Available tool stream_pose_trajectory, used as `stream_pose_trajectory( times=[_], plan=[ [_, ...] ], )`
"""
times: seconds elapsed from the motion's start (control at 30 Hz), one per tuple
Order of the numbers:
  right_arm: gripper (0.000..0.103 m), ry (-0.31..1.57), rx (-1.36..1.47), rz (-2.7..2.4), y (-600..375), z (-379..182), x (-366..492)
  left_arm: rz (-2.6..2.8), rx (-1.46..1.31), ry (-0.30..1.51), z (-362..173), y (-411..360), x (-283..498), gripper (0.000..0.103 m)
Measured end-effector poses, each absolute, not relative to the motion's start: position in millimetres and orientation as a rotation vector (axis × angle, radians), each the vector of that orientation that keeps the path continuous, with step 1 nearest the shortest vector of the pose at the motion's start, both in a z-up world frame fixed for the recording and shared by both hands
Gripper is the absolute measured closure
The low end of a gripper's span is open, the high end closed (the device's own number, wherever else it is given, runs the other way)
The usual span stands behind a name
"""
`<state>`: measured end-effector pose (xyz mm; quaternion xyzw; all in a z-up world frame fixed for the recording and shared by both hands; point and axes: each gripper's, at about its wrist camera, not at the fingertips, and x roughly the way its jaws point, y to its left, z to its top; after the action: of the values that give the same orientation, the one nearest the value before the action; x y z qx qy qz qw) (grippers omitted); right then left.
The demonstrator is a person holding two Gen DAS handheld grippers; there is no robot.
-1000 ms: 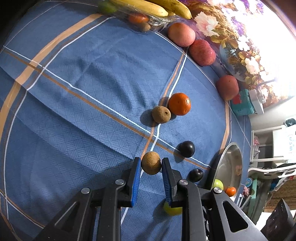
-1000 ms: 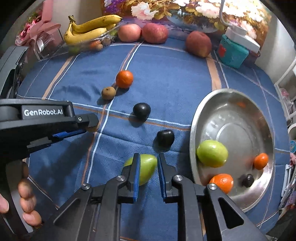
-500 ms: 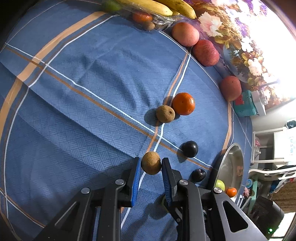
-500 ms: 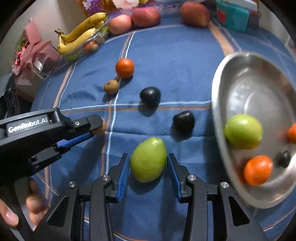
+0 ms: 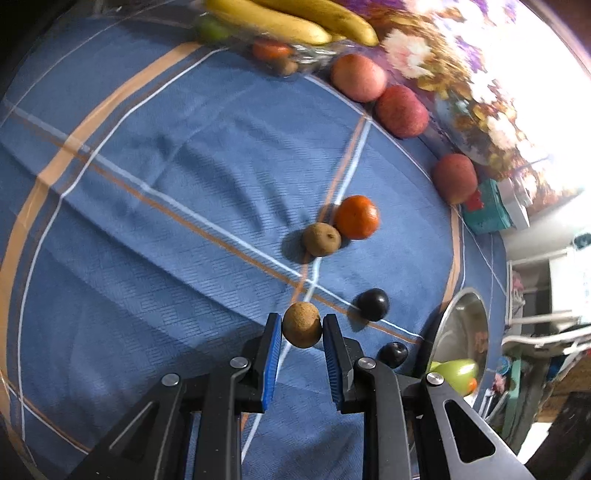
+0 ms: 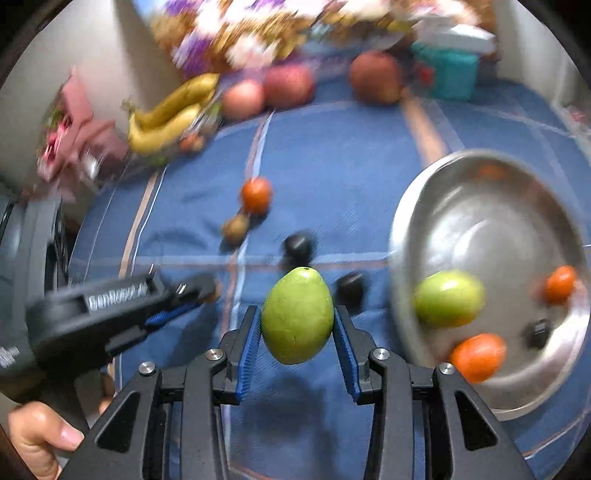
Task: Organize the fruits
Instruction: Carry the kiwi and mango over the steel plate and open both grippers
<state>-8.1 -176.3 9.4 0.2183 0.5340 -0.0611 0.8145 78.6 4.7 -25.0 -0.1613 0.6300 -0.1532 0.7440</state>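
Observation:
My left gripper (image 5: 301,328) is shut on a small brown round fruit (image 5: 301,324) and holds it above the blue cloth. My right gripper (image 6: 297,325) is shut on a green mango (image 6: 297,314), lifted off the cloth, left of the steel bowl (image 6: 458,206). The bowl holds another green fruit (image 6: 448,298), two oranges (image 6: 477,356) and a small dark fruit (image 6: 538,332). On the cloth lie an orange (image 5: 357,216), a brown fruit (image 5: 321,239) and two dark plums (image 5: 373,304). The left gripper shows at the left of the right wrist view (image 6: 199,295).
Bananas (image 5: 295,18) lie on a clear tray at the far edge. Three red apples (image 5: 402,110) line the back by a floral cloth. A teal box (image 5: 487,206) stands at the back right. The steel bowl (image 5: 469,306) sits near the table's right edge.
My right gripper has closed on the green mango and lifted it off the cloth. My left gripper has risen slightly with the brown fruit still in it.

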Motion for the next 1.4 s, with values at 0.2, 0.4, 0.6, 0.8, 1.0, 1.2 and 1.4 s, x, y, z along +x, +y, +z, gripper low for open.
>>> stream_pose_trajectory(
  times=[0.2,0.4,0.6,0.8,1.0,1.2,1.4],
  plan=[
    [0.062,1.08,0.421,-0.452,-241,24,-26,-0.465,-0.202,1.311,-8,-45,66,0.079],
    [0.062,1.078,0.497,-0.595,-289,10,-38,-0.662,-0.024,1.197,6,-110,43,0.079],
    [0.062,1.106,0.53,-0.63,-310,-6,-44,-0.783,0.082,1.133,1,-161,32,0.078],
    [0.062,1.138,0.555,-0.642,-321,-23,-45,-0.832,0.162,1.139,-10,-193,26,0.077],
    [0.062,1.149,0.551,-0.643,-321,-25,-46,-0.823,0.179,1.154,-13,-189,26,0.07],
    [0.056,1.121,0.506,-0.647,-314,-14,-43,-0.777,0.131,1.17,1,-159,39,0.063],
    [0.053,1.071,0.487,-0.597,-298,4,-38,-0.601,0.018,1.247,2,-101,72,0.047]
  ],
)
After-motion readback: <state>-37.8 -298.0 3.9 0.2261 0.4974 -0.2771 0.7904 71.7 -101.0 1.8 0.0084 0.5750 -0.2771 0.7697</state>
